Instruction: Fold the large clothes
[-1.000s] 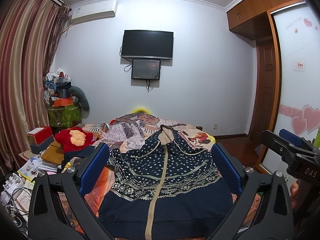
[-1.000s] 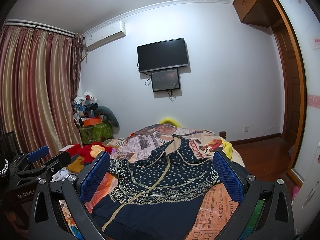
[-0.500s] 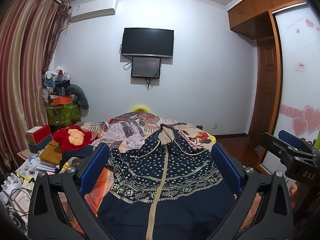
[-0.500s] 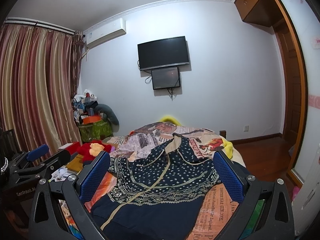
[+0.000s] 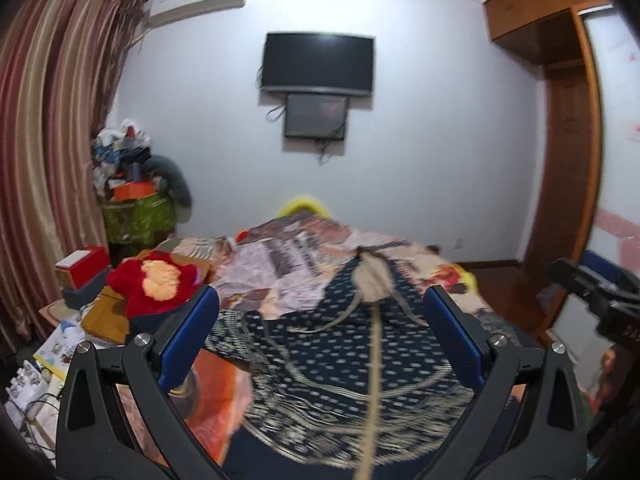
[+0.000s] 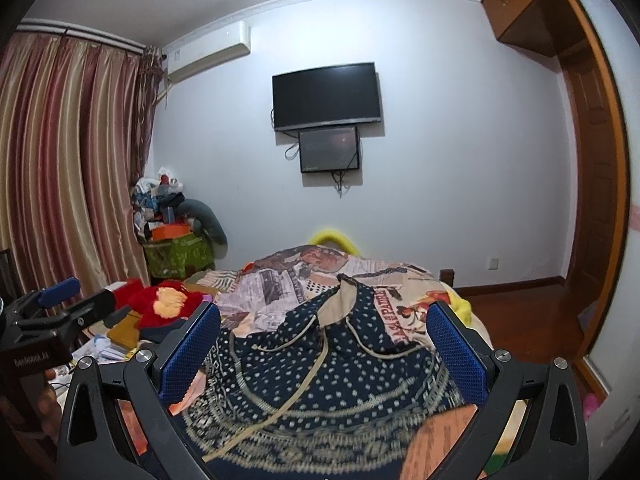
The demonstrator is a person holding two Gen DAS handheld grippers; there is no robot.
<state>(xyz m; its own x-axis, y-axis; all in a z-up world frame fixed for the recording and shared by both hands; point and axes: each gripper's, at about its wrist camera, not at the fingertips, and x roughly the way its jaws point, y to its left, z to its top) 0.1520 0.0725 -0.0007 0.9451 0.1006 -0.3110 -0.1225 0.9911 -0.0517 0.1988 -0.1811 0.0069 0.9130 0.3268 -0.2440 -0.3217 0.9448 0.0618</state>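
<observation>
A navy hooded jacket (image 5: 352, 360) with white dots, patterned bands and a beige zip line lies spread front-up on the bed, hood at the far end; it also shows in the right wrist view (image 6: 320, 384). My left gripper (image 5: 320, 320) is open and empty, held above the jacket's lower half. My right gripper (image 6: 322, 332) is open and empty, above the jacket's right side. Each gripper shows at the edge of the other's view: the right one (image 5: 596, 292) and the left one (image 6: 52, 312).
The bed (image 5: 280, 248) carries a printed newspaper-pattern cover. A red plush toy (image 5: 156, 284), boxes and papers crowd the left side. A cluttered green bin (image 6: 176, 252) stands by the curtains. Wooden floor (image 6: 520, 304) and a door lie to the right.
Both grippers have moved forward and lower over the jacket, which now looms larger and blurred. Both stay open and empty.
</observation>
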